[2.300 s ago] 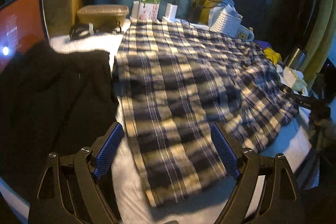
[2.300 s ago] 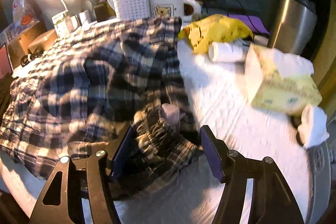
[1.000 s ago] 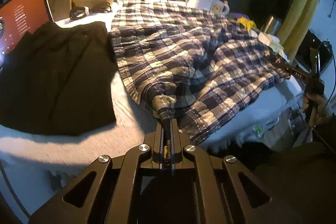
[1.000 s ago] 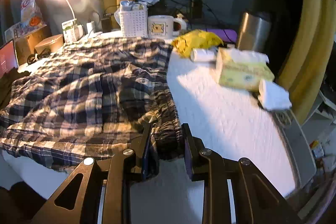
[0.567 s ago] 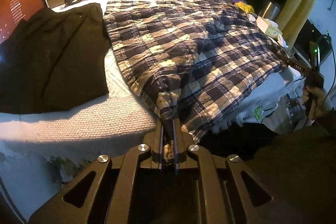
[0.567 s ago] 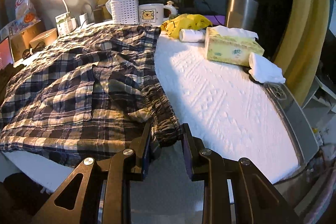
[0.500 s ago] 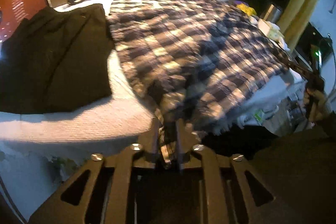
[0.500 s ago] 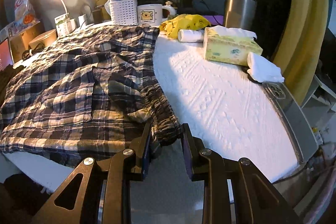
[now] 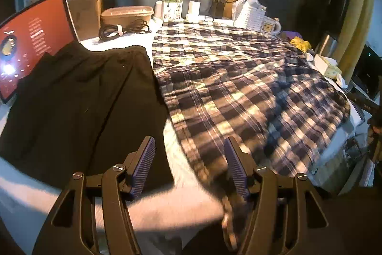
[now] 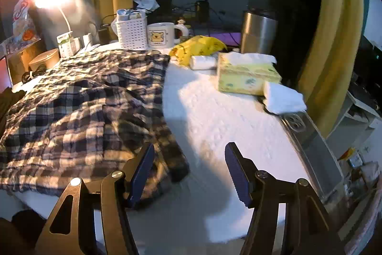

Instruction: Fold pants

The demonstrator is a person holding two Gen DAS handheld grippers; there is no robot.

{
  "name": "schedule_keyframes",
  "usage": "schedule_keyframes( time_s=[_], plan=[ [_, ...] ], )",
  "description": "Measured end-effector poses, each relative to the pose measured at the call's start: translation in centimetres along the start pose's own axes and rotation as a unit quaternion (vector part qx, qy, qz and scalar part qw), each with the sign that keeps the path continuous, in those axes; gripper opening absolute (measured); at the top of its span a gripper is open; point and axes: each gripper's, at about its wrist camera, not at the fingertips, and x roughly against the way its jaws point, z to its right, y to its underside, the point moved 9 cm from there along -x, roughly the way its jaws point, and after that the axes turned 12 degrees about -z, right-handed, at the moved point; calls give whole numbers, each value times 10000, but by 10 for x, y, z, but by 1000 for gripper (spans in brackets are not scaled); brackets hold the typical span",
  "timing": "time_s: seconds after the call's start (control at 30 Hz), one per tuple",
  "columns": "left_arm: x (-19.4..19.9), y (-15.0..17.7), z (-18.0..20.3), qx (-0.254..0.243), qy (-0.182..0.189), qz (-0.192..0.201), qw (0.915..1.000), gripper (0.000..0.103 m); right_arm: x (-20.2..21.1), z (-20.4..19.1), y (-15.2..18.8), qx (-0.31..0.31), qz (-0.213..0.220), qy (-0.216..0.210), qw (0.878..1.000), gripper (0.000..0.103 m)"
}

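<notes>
1. The left gripper [image 9: 189,164] is seen with its jaws spread, having just been opening; the near hem corner of the plaid pants [image 9: 238,87] droops blurred by the right jaw at 5 o'clock, and whether it touches the pad cannot be told.
2. The right gripper [image 10: 188,171] is seen with its jaws spread, having just been opening; a waistband corner of the plaid pants [image 10: 78,111] lies by the left jaw, apparently unpinched.
3. The pants are spread across the white-covered bench [image 10: 226,116], checked in dark blue and cream, rumpled toward 12 o'clock.
4. A black garment [image 9: 78,102] lies at 9 o'clock, just beside the pants.
5. The near corner is smeared by motion; the bench's front edge is cut off behind the jaws.
</notes>
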Motion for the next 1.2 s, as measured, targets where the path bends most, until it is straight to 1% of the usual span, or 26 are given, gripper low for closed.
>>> schedule_keyframes(
  time_s=[0.13,0.23,0.33,0.4,0.43,0.53,0.57,0.6,0.63,0.67,0.7,0.73,0.8,0.87,0.93,1.0,1.03,1.1,1.13,1.17,1.2],
  plan=[
    [-23,-3,4,69,196,-232,9995,60,-7,-18,-12,93,-10,-152,9998,64],
    [-37,5,16,1,290,-446,9986,60,-16,-32,-19,185,-58,-250,9995,64],
    [-37,11,25,-300,-58,-398,9987,60,-23,-42,-22,244,-109,-323,9991,64],
    [-38,15,26,-551,-480,-397,9965,60,-28,-46,-23,272,-164,-355,9989,64],
    [-37,17,27,-608,-593,-395,9956,61,-32,-48,-23,275,-202,-376,9987,64],
    [-36,20,26,-371,-679,-378,9963,59,-40,-48,-22,240,-270,-415,9985,64],
    [-36,20,29,-393,-681,-334,9963,50,-43,-48,-22,216,-285,-440,9984,64],
    [-36,19,32,-418,-633,-303,9967,44,-44,-48,-22,198,-296,-461,9983,64],
    [-36,19,34,-425,-621,-295,9967,32,-46,-47,-21,177,-303,-485,9982,64],
    [-37,18,38,-463,-590,-297,9967,13,-48,-46,-20,158,-317,-510,9981,64],
    [-37,18,42,-533,-581,-331,9963,6,-49,-46,-20,145,-326,-530,9980,64],
    [-38,19,44,-590,-646,-362,9955,4,-49,-46,-20,140,-322,-552,9979,64],
    [-36,17,43,-740,-982,-386,9917,3,-48,-45,-20,146,-295,-603,9976,64],
    [-27,13,37,-887,-1528,-303,9838,3,-48,-44,-20,155,-267,-642,9975,64],
    [-22,9,32,-871,-1774,-287,9799,4,-49,-43,-20,156,-274,-653,9974,64],
    [-22,8,21,-788,-1967,-398,9765,8,-54,-41,-19,139,-305,-685,9971,64],
    [-25,10,16,-749,-1996,-534,9756,9,-56,-41,-19,132,-325,-691,9970,64],
    [-28,15,8,-529,-1789,-790,9793,9,-62,-39,-16,104,-382,-712,9967,64],
    [-27,15,4,-388,-1672,-853,9815,13,-64,-38,-15,92,-414,-727,9965,64],
    [-25,14,1,-300,-1598,-845,9831,20,-66,-37,-13,86,-449,-739,9962,64],
    [-21,12,-1,-256,-1549,-792,9844,22,-67,-36,-12,86,-471,-733,9962,64]
  ],
)
